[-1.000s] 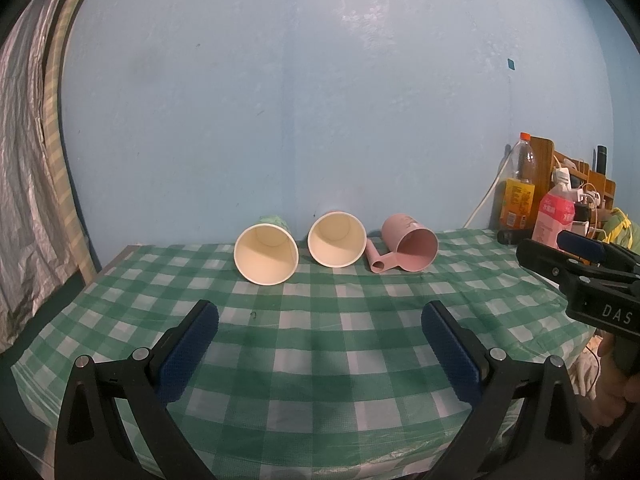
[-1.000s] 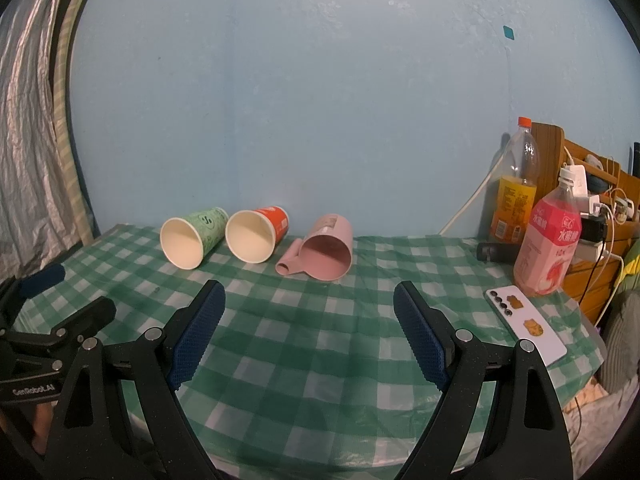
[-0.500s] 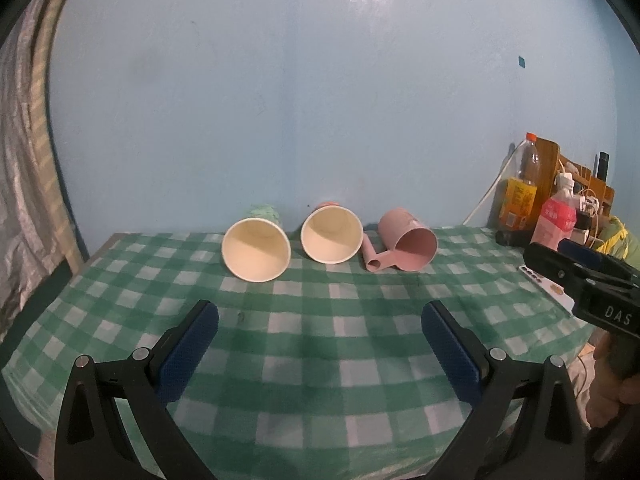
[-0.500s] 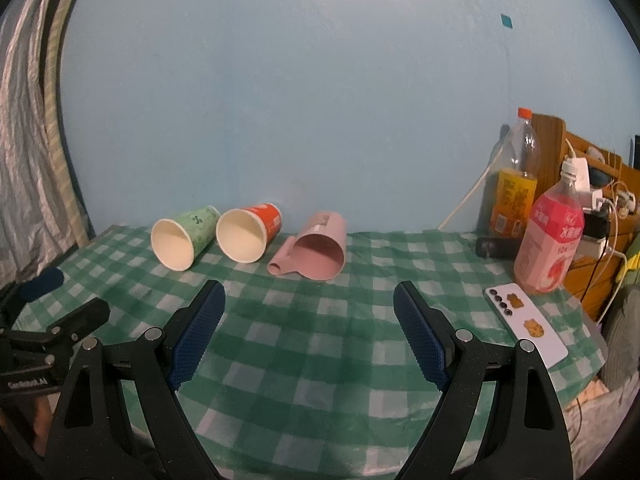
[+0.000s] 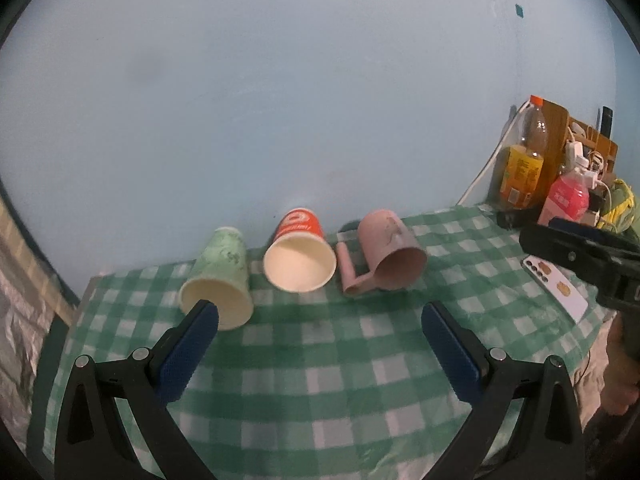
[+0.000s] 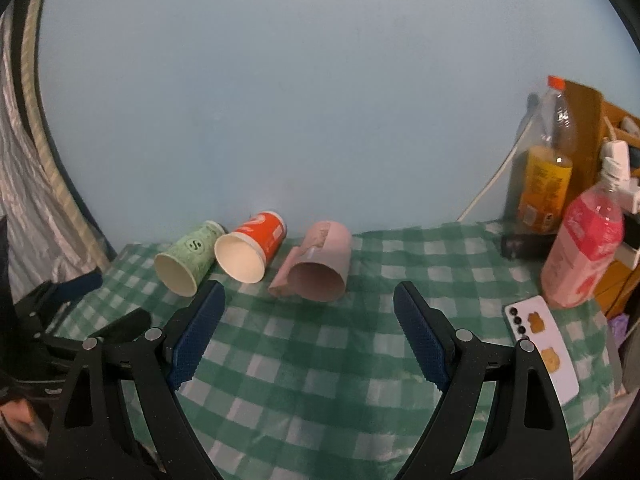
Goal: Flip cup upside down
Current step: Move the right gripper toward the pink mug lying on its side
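Cups lie on their sides in a row at the back of the worktop, mouths toward the camera, in the left wrist view: a green paper cup, an orange paper cup and a pink plastic mug with its handle toward the orange one. The left gripper hangs above the checked cloth with its blue pads spread wide and nothing between them; its left pad overlaps the green cup's rim in the frame, though contact cannot be confirmed. The right gripper juts in from the right edge, near a white phone.

From the right wrist view, the same three sit just beyond the right gripper, equally wide open and empty, roughly level and aimed at the pink plastic mug, with the orange paper cup and green paper cup close together to its left. A pink drink bottle and an orange drink bottle stand at the right.

Risks, as a judgement: thin paper walls may crush under a hard squeeze, a round cup on its side may roll off when nudged, and with the cups so close a wide pad could knock a neighbour.
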Tool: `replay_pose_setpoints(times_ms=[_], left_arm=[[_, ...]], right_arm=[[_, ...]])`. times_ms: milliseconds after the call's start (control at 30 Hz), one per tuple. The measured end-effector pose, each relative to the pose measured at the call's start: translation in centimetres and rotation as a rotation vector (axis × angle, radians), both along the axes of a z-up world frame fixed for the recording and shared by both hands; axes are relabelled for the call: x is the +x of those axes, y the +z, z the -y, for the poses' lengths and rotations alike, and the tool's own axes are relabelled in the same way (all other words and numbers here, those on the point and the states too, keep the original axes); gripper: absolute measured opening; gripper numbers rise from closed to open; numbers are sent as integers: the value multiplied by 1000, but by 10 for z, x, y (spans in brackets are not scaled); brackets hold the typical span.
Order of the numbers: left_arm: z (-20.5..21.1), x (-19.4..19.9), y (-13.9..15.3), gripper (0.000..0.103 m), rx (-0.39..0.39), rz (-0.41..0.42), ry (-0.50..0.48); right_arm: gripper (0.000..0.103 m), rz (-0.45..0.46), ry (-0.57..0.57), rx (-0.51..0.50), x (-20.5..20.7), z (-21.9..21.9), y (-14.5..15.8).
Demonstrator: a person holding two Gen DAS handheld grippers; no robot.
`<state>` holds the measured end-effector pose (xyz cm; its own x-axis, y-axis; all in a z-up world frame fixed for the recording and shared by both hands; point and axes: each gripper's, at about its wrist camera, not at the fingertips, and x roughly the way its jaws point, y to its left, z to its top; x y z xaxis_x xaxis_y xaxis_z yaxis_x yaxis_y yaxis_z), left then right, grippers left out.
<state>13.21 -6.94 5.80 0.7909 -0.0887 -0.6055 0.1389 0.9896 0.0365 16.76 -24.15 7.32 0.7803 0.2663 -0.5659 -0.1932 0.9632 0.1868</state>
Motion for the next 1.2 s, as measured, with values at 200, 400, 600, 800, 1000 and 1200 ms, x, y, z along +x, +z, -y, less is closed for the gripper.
replay_pose_setpoints(times_ms=[200,400,600,800,1000,1200], left_arm=[[33,47,-3,103,52,-94,2],[61,88,-14,103,96,-183,3],[71,130,-30,103,70,-271,29],[85,160,-49,103,26,-339,28],[107,178,-67,102,3,-396,9],[123,193,-79,101,36,-418,7]], right_arm=[[85,-125,23,64,37,17,1],[85,-250,16,128,75,35,-5],[85,-345,-21,168,108,52,-23],[85,-414,-65,214,140,73,-48],[85,-427,-114,216,160,81,-64],[85,-436,-108,221,173,81,-70]])
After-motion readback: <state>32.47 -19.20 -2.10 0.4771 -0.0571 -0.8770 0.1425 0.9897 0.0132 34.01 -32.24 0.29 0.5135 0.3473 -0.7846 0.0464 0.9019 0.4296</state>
